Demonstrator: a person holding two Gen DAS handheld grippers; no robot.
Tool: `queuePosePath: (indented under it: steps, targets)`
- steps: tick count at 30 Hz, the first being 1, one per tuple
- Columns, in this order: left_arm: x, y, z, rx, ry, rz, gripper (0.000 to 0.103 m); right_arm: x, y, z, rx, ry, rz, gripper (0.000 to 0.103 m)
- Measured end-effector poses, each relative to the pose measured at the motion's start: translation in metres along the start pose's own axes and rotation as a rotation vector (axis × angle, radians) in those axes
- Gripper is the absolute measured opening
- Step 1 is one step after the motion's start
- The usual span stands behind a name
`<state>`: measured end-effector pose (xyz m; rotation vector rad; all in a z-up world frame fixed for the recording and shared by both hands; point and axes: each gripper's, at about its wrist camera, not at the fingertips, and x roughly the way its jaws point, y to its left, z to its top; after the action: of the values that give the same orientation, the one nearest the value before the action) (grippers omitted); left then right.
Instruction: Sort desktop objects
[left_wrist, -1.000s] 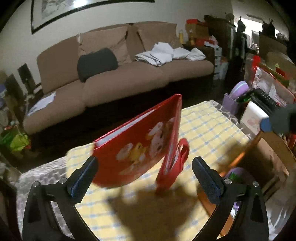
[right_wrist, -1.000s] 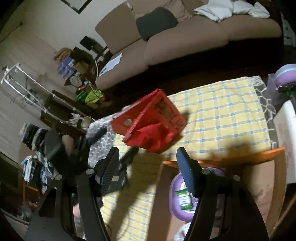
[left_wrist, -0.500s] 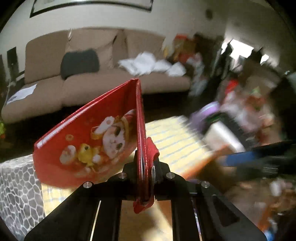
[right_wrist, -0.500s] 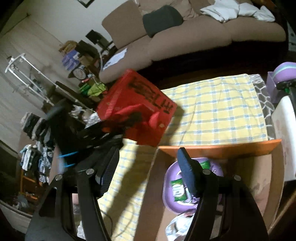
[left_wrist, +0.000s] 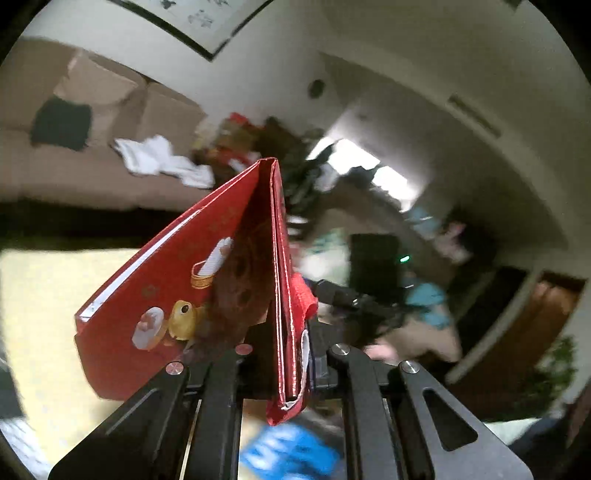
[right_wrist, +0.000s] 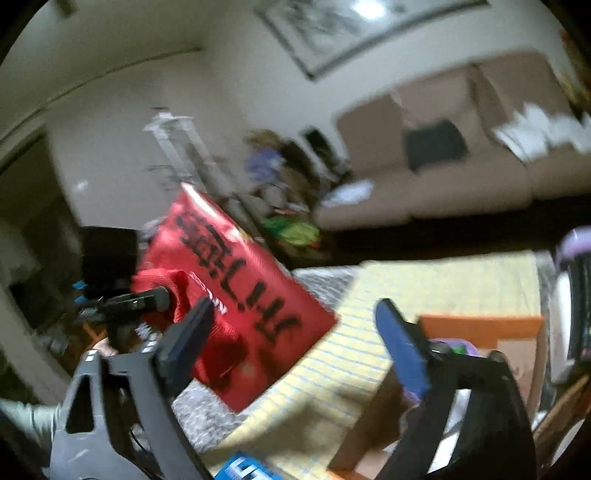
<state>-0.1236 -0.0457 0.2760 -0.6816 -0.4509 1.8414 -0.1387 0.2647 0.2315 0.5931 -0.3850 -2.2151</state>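
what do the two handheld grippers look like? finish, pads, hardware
Both are black plastic frames with triangular cut-outs. The left gripper shows round silver screw heads along its linkage bars. The right gripper has flat fingers that look dark blue and a silver fastener. A pale sleeve shows at the edge.

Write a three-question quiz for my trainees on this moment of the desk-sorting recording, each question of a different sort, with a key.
1. True or false: the left tool is shut on the red gift bag.
2. Multiple choice: between the fingers of the right tool there is A) the bag's handle, B) a purple bowl, C) nothing.
3. Short answer: what covers the table under the bag in the right wrist view?

Key
1. True: both jaws press on the bag's folded edge.
2. C: its jaws are opening with nothing between them; the bag hangs further off, to the left.
3. A yellow checked cloth.
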Motion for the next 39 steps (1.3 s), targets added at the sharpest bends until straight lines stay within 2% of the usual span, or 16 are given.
queuePosePath:
  steps: [4, 5, 6, 7, 8, 9, 11, 12, 14, 17, 19, 23, 26, 31, 34, 39]
  targets:
    - [-0.006, -0.029, -0.025, -0.043, -0.017, -0.100, 0.010, -0.021, 0.035, -0.019, -0.015, 0.012, 0.172, 0.092]
    - [-0.004, -0.032, -0.032, -0.061, -0.023, -0.118, 0.010, -0.023, 0.041, -0.022, -0.014, 0.007, 0.200, 0.080]
    - [-0.001, -0.034, -0.039, -0.079, -0.029, -0.123, 0.011, -0.026, 0.048, -0.026, -0.004, -0.001, 0.240, 0.059]
    - [0.000, -0.033, -0.043, -0.092, -0.033, -0.115, 0.015, -0.028, 0.054, -0.030, 0.002, -0.003, 0.268, 0.048]
    - [0.000, -0.032, -0.047, -0.102, -0.045, -0.081, 0.018, -0.031, 0.057, -0.032, 0.002, -0.008, 0.272, 0.030]
    - [-0.001, -0.031, -0.050, -0.115, -0.050, -0.060, 0.021, -0.034, 0.061, -0.034, 0.003, -0.006, 0.240, 0.024]
    - [0.014, -0.020, -0.052, -0.162, -0.024, -0.010, 0.052, -0.033, 0.066, -0.038, -0.005, 0.031, 0.134, 0.021]
    - [0.021, -0.016, -0.052, -0.167, -0.008, 0.075, 0.080, -0.034, 0.068, -0.039, -0.024, 0.049, 0.070, 0.018]
    - [0.030, -0.006, -0.054, -0.199, 0.014, 0.183, 0.086, -0.034, 0.071, -0.040, -0.059, 0.090, -0.044, 0.012]
    - [0.041, 0.012, -0.056, -0.265, 0.031, 0.228, 0.086, -0.023, 0.075, -0.040, -0.182, 0.187, -0.298, 0.011]
    - [0.050, 0.016, -0.057, -0.256, 0.055, 0.293, 0.086, -0.008, 0.074, -0.045, -0.276, 0.257, -0.464, 0.011]
    - [0.067, 0.022, -0.061, -0.220, 0.090, 0.352, 0.086, 0.030, 0.058, -0.066, -0.497, 0.353, -0.778, 0.011]
    - [0.062, 0.032, -0.067, -0.209, 0.092, 0.400, 0.086, 0.066, 0.042, -0.095, -0.622, 0.407, -0.887, 0.011]
    - [0.054, 0.063, -0.080, -0.242, 0.102, 0.447, 0.086, 0.122, 0.015, -0.157, -0.713, 0.463, -0.976, 0.012]
    - [0.053, 0.084, -0.093, -0.256, 0.132, 0.481, 0.086, 0.153, 0.007, -0.191, -0.667, 0.506, -0.950, 0.016]
    - [0.061, 0.107, -0.111, -0.292, 0.155, 0.487, 0.086, 0.174, 0.003, -0.216, -0.514, 0.533, -0.786, 0.054]
